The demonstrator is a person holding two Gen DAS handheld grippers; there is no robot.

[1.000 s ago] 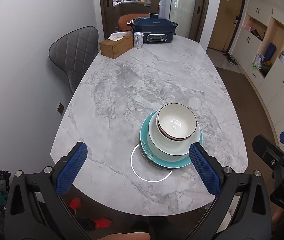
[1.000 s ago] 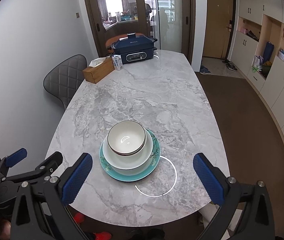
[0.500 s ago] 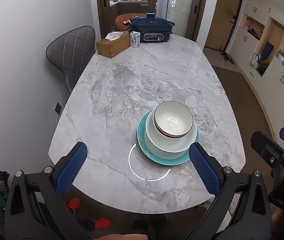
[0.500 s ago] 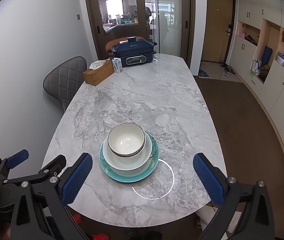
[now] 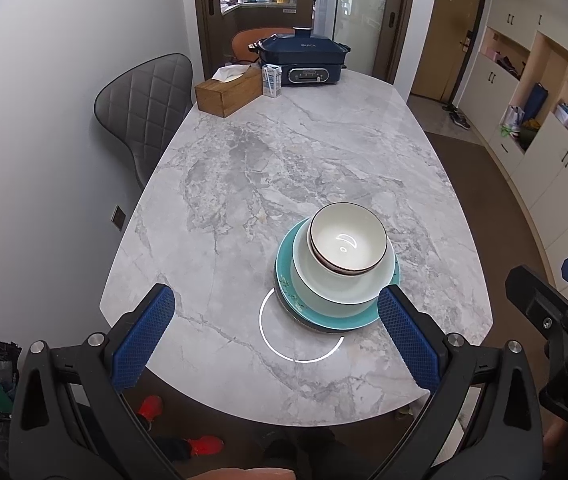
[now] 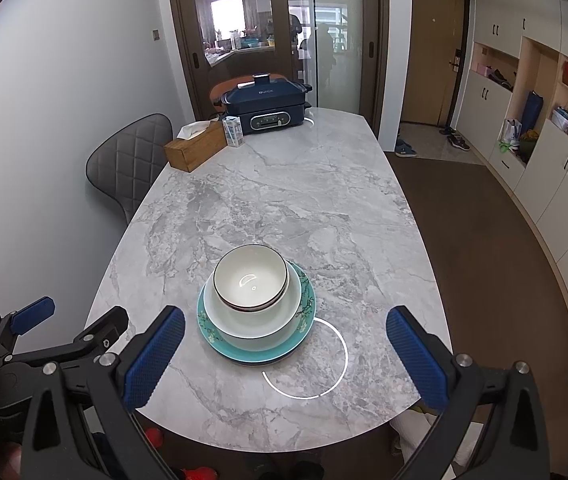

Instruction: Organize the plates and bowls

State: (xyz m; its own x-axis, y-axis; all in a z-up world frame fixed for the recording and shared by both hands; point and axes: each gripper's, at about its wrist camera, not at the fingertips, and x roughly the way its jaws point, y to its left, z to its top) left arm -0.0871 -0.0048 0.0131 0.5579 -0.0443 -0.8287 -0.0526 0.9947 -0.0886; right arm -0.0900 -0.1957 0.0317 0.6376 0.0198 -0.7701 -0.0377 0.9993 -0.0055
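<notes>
Above the table edge, left gripper (image 5: 276, 334) spread wide, empty, right gripper (image 6: 284, 354) likewise, stacked bowls (image 6: 250, 282) untouched

The only legible text was a brand, seemingly "BUICK", in pale letters on the lid of the dark blue electric cooker (image 5: 303, 54) at the bench's far end.

Glossy ceramic bowl (image 5: 347, 245), polished marble table (image 5: 284, 168)

Both cameras are pulling back from the stacked dishes (image 5: 337, 276): the marble table (image 5: 268, 160) is showing more of its far end, and the stack is sitting slightly farther off
</notes>
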